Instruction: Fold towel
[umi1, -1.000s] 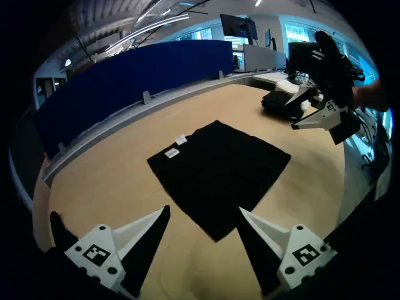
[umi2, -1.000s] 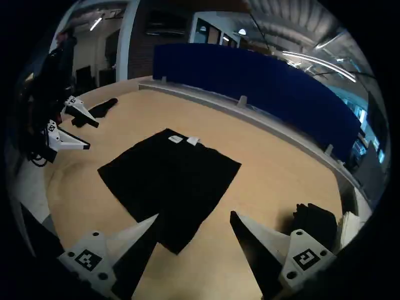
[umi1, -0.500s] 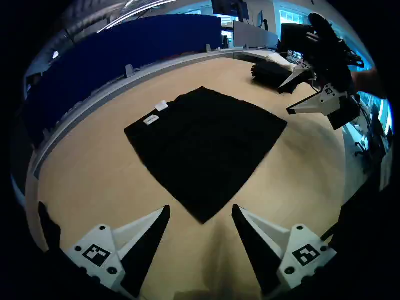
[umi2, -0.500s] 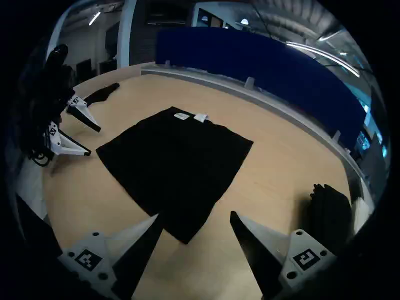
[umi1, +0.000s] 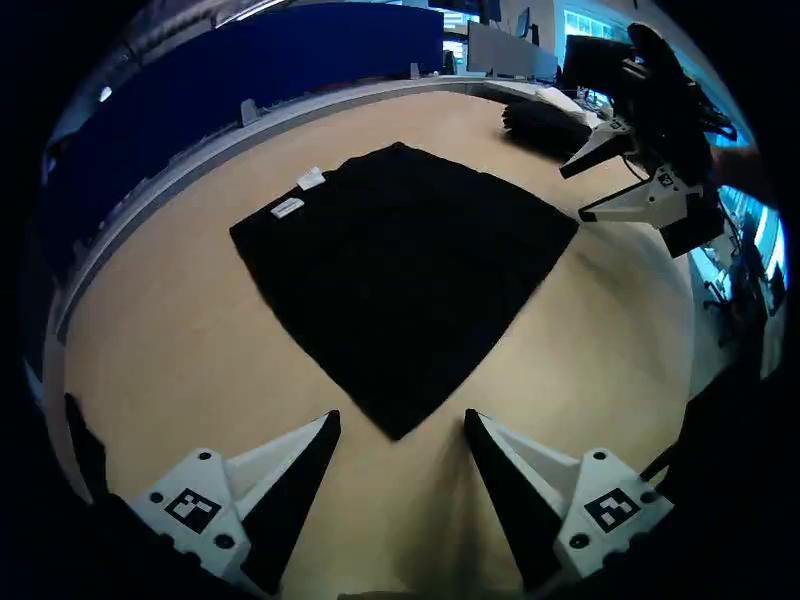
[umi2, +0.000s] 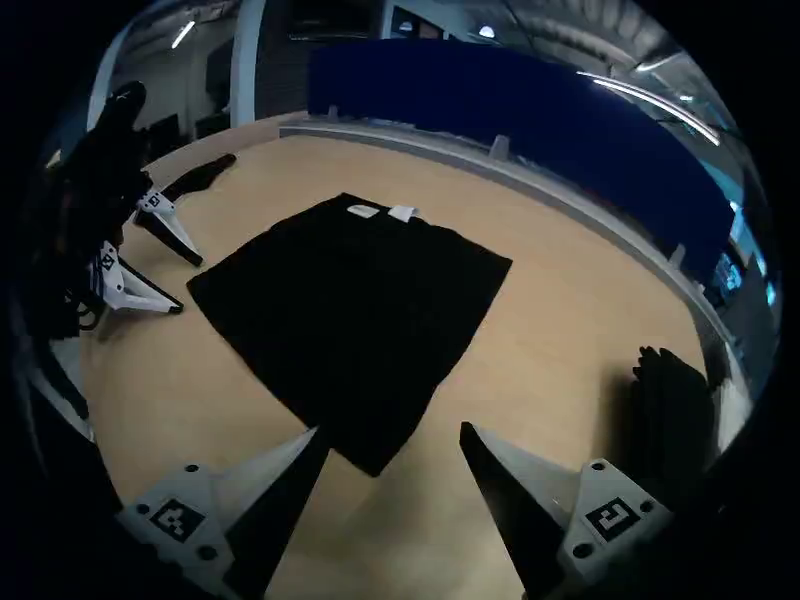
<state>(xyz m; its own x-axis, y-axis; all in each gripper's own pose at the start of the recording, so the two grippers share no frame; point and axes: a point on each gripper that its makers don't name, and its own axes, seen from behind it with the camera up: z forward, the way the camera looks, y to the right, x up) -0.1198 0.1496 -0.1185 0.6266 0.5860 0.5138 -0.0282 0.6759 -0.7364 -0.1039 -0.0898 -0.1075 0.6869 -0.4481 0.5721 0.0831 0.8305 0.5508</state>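
The left gripper (umi1: 401, 416) is held wide open and empty before one corner of the black towel (umi1: 400, 250), and the right gripper (umi2: 390, 430) is likewise held open and empty before another corner. No fold is made yet, so the corners have yet to be gripped and all the folding is judged left to do. The towel is spread flat on the wooden bench (umi1: 170, 330), smooth and roughly square, with two white tags (umi1: 287, 207) at its far edge.

a black towel (umi1: 405, 260) lies spread flat on the desk (umi1: 180, 340), two white tags (umi1: 298, 193) at one edge.
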